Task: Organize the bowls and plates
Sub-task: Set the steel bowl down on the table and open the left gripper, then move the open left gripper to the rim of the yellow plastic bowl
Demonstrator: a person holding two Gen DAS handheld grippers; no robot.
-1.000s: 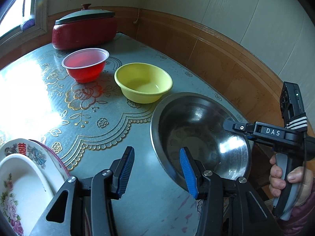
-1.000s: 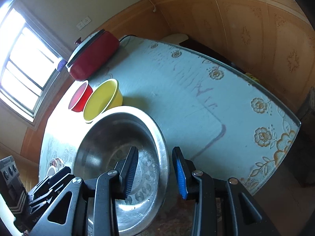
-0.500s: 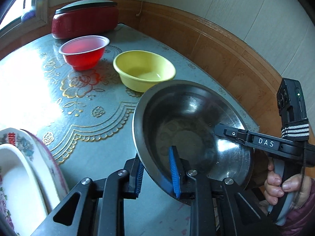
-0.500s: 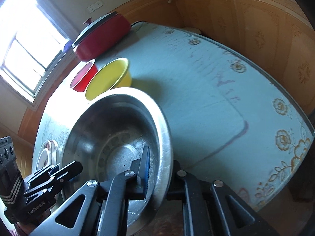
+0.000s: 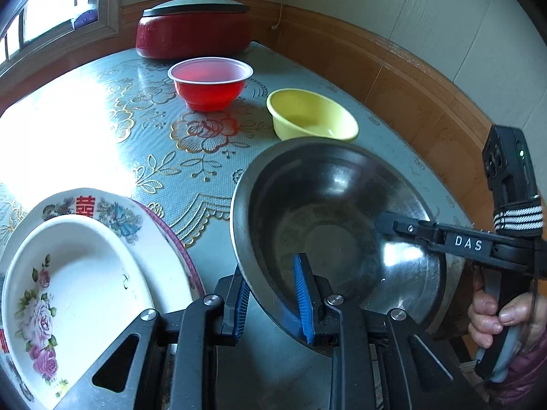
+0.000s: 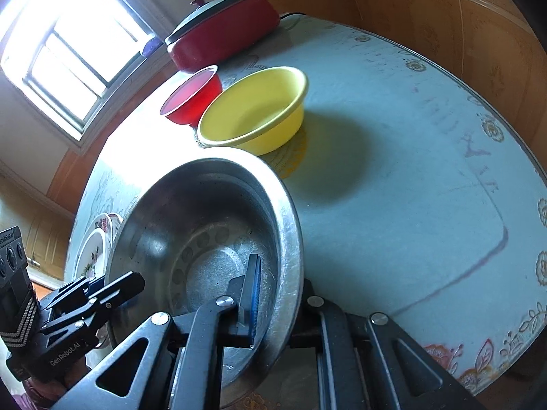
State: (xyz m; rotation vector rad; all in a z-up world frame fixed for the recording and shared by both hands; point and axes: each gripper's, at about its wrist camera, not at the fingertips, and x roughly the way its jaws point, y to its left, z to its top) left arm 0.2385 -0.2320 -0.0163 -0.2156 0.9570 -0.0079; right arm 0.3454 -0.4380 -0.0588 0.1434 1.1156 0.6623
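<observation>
Gripping the steel bowl's (image 5: 328, 225) rim, left tongs (image 5: 273, 302) and right tongs (image 6: 273, 302) are clamped tight; next, carrying it level toward the yellow bowl (image 5: 311, 114).

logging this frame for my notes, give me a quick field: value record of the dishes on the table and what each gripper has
held item: steel bowl, rim clamped on two sides
left gripper: shut on steel bowl's rim
right gripper: shut on steel bowl's rim
yellow bowl: on table, just behind steel bowl
red bowl: beside yellow bowl
plates: white floral dish stacked on patterned plate
far end: red lidded pot
</observation>
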